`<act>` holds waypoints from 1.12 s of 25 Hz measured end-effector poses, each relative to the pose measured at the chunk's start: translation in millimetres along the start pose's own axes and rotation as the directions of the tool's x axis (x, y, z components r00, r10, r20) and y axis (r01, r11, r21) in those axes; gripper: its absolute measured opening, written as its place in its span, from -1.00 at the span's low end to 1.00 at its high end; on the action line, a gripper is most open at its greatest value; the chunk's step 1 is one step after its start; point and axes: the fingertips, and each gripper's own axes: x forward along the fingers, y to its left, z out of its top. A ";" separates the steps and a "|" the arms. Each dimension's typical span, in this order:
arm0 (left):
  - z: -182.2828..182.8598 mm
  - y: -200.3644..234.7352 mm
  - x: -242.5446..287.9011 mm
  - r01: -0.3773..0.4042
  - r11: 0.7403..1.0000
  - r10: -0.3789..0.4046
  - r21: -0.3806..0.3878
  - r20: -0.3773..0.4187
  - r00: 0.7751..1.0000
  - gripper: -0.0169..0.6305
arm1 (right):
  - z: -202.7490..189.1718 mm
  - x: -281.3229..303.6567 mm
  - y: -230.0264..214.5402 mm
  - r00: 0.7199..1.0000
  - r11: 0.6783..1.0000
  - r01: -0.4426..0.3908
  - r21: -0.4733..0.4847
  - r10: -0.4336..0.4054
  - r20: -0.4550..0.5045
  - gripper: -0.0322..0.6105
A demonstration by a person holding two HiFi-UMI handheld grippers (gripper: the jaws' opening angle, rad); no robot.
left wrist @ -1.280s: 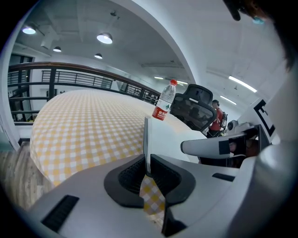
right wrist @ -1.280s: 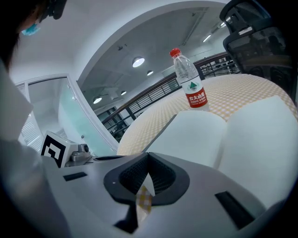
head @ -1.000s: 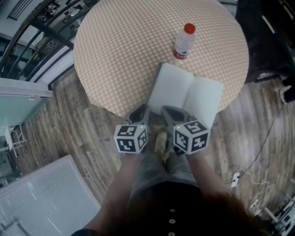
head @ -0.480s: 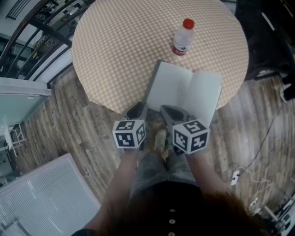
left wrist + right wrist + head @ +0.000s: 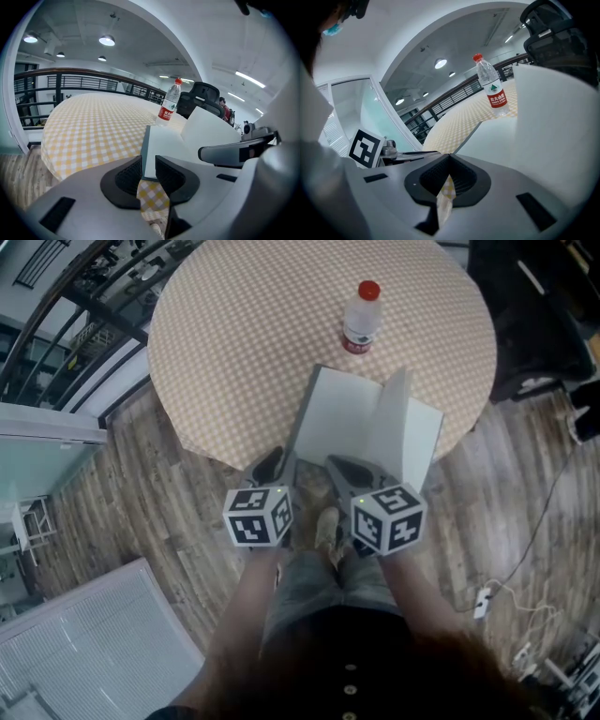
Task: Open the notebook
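The notebook [image 5: 342, 423] lies open on the round checked table [image 5: 244, 343], near its front edge. One white page [image 5: 398, 409] stands up beside the spine. My left gripper [image 5: 272, 460] is at the notebook's near left corner. Its jaws have just been opening, and they are open now. The cover's edge [image 5: 149, 159] shows in the narrow gap, with neither pad pressing on it. My right gripper [image 5: 342, 463] sits at the near edge with its tips [image 5: 450, 159] shut together and nothing visibly held. The raised page [image 5: 553, 117] fills that view's right.
A clear water bottle [image 5: 359, 317] with a red cap stands just beyond the notebook, and appears again [image 5: 168, 103] [image 5: 493, 91] in both gripper views. A black chair [image 5: 525, 315] is at the table's right. A railing [image 5: 56, 324] runs at the left. Cables [image 5: 483, 601] lie on the wooden floor.
A page on the notebook's right half has risen from flat to standing. Both grippers have stayed at the notebook's near edge.
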 end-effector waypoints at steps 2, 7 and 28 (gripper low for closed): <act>7.1 -9.6 -5.9 0.019 1.000 -0.019 0.005 0.023 1.000 -0.71 | 4.8 -6.0 2.3 1.000 1.000 0.001 -0.007 -0.001 0.015 -0.87; 25.5 -41.0 -20.1 0.075 0.996 -0.079 0.052 0.075 0.994 -0.71 | 18.6 -25.4 9.6 0.998 0.999 0.009 -0.032 -0.007 0.060 -0.87; 72.5 -146.3 -67.2 0.253 0.940 -0.298 0.228 0.191 0.935 -0.71 | 71.1 -122.5 24.5 0.959 0.992 0.089 -0.094 -0.059 0.277 -0.87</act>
